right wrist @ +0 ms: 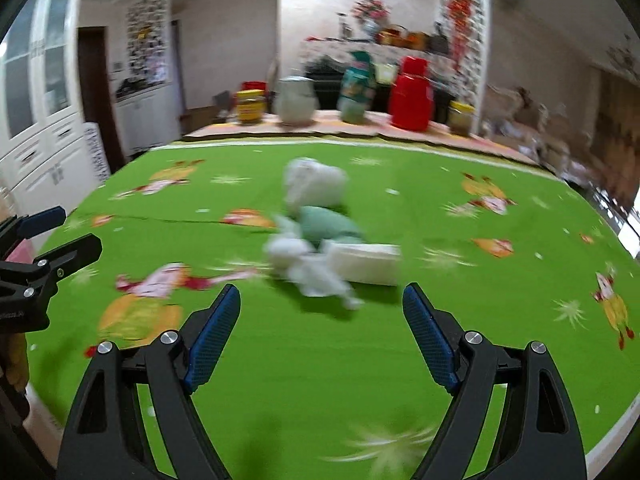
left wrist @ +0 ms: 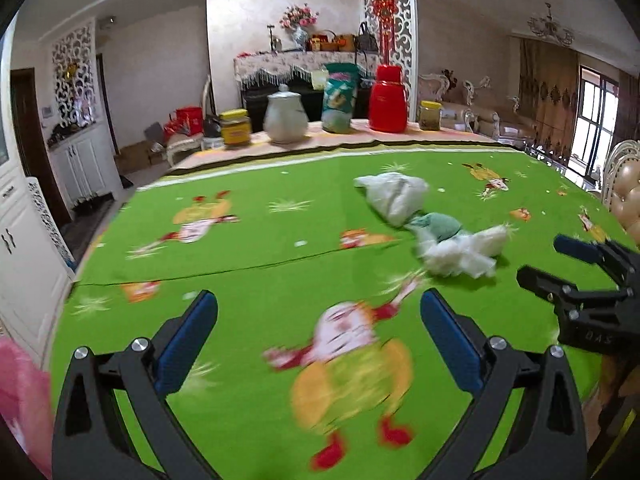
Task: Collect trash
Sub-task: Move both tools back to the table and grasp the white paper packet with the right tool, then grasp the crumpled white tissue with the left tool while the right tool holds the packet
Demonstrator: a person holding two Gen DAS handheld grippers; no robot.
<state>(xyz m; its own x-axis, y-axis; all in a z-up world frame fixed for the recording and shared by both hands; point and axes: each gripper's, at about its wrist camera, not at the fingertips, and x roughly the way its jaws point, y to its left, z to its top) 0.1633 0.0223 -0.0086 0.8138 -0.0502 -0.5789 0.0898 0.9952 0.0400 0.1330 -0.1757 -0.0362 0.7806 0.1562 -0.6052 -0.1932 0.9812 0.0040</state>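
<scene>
While both the left tool and the right tool hover spread and empty, the crumpled tissue trash lies mid-desk on green cloth, apparently light and soft, best pinched at its bunched near edge.

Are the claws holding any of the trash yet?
No. The left claw and right claw are both open and empty; the crumpled trash lies untouched on the green tablecloth.
</scene>
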